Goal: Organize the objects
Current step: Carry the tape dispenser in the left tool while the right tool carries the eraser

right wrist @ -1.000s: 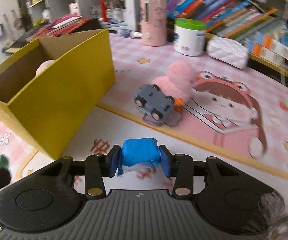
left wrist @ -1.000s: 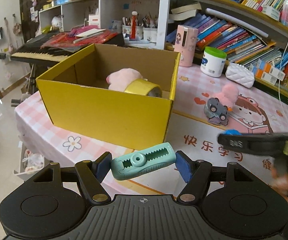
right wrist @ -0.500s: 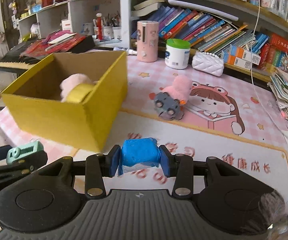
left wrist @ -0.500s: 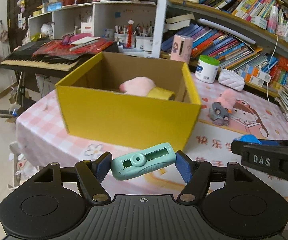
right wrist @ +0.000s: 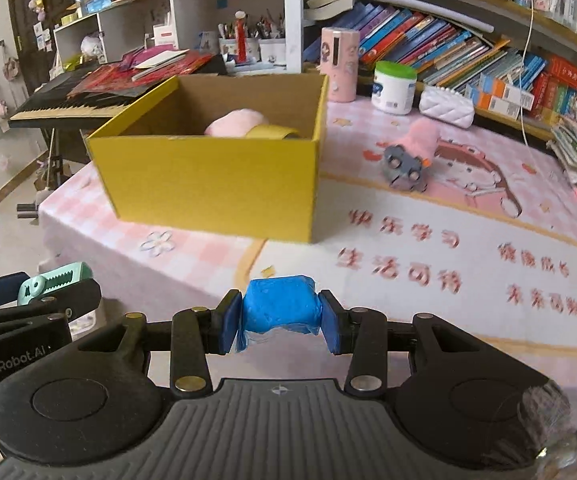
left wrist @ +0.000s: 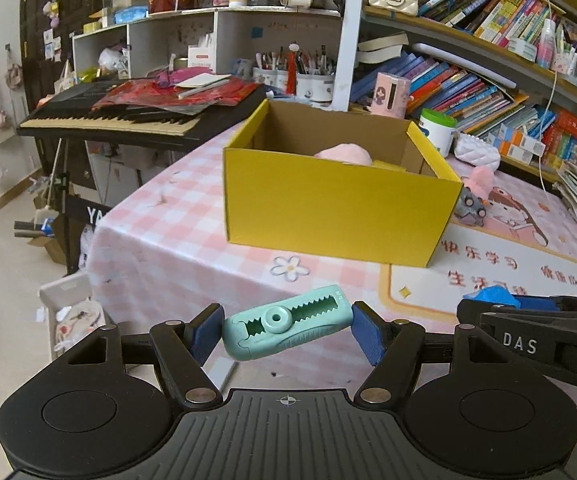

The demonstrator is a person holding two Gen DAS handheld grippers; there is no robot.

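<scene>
Box (right wrist: 216, 184) stands between both loaded claws and toy car (right wrist: 402, 166).

Both wrist views from off the table's near edge, facing the shared yellow box (left wrist: 338, 204) (right wrist: 212, 178).

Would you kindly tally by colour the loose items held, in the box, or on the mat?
Mint green: 1, toothed plastic clip
Blue: 1, wrapped block
Pink: 2, box plush, mat plush
Yellow: 1, tape roll
Grey: 1, toy car
Total: 6
</scene>
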